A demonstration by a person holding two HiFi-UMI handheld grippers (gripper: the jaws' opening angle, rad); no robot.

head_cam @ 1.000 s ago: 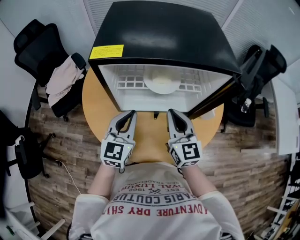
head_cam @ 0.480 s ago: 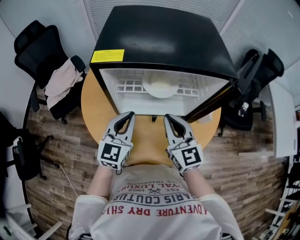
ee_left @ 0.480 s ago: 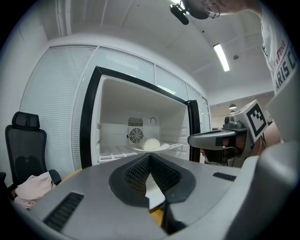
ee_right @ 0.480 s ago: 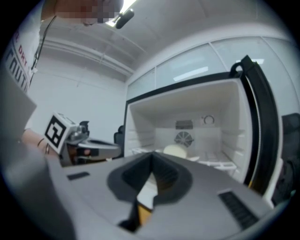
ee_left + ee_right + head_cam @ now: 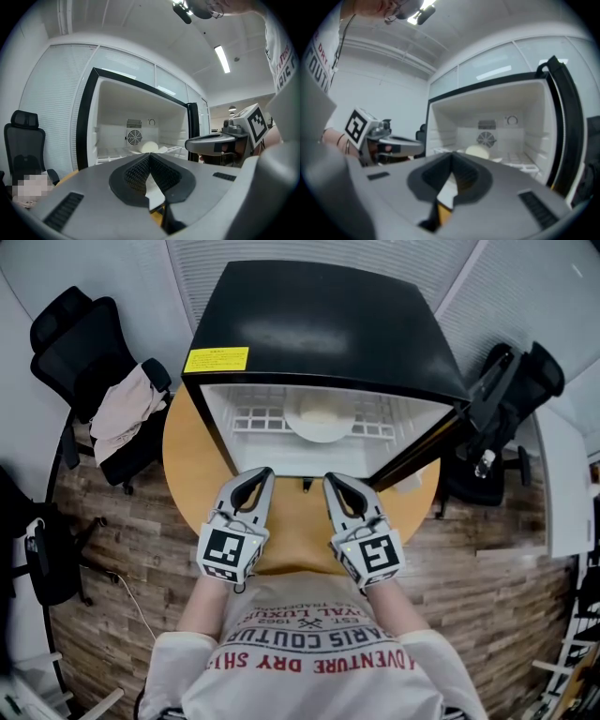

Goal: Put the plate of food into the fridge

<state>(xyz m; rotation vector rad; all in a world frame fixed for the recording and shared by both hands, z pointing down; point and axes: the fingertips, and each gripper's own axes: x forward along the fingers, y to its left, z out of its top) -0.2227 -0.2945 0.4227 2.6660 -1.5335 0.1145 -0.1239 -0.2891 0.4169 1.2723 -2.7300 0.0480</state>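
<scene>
A white plate of pale food (image 5: 320,420) rests on the wire shelf inside the open black fridge (image 5: 319,324). It shows again deep in the fridge in the left gripper view (image 5: 150,146) and the right gripper view (image 5: 477,151). My left gripper (image 5: 260,474) and right gripper (image 5: 332,480) hover side by side over the round wooden table (image 5: 192,442), just in front of the fridge opening. Both are shut with nothing between their jaws, seen in the left gripper (image 5: 150,157) and right gripper (image 5: 451,157) views. Neither touches the plate.
The fridge door (image 5: 422,451) stands swung open at the right. A black office chair with a pale cloth (image 5: 127,404) over it is at the left. Another black chair (image 5: 511,399) stands at the right, and the floor is wood planks.
Both grippers stay shut and empty before the fridge. The right one has edged slightly left toward the other. The plate has not moved.
</scene>
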